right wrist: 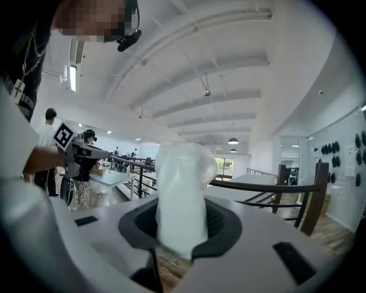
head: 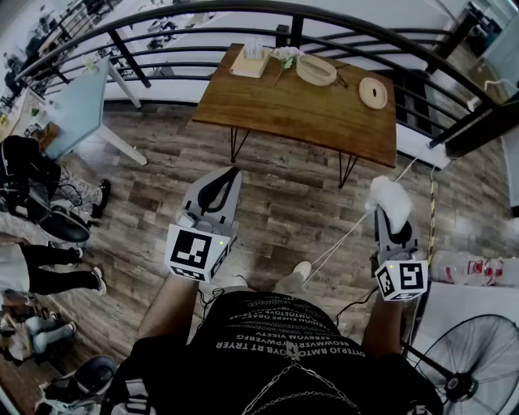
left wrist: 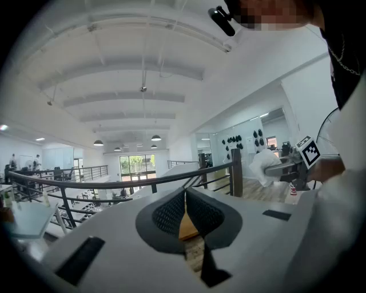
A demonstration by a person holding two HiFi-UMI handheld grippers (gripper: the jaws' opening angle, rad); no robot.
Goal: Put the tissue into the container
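A crumpled white tissue [head: 388, 197] sticks up from my right gripper [head: 390, 212], which is shut on it; in the right gripper view the tissue [right wrist: 182, 189] fills the gap between the dark pads. My left gripper [head: 228, 175] is shut with nothing in it, its pads meeting in the left gripper view [left wrist: 184, 213]. Both grippers hang above the wooden floor, well short of the brown table [head: 308, 109]. On the table's far side stand a round pale container [head: 316, 70], its flat round lid [head: 373, 92] and a tissue box [head: 250, 62].
A black railing [head: 243, 10] curves behind the table. A white cable [head: 349, 228] crosses the floor. A fan [head: 478, 361] stands at the lower right and a light blue table [head: 81, 105] at the left, with people's legs [head: 49, 267] close by.
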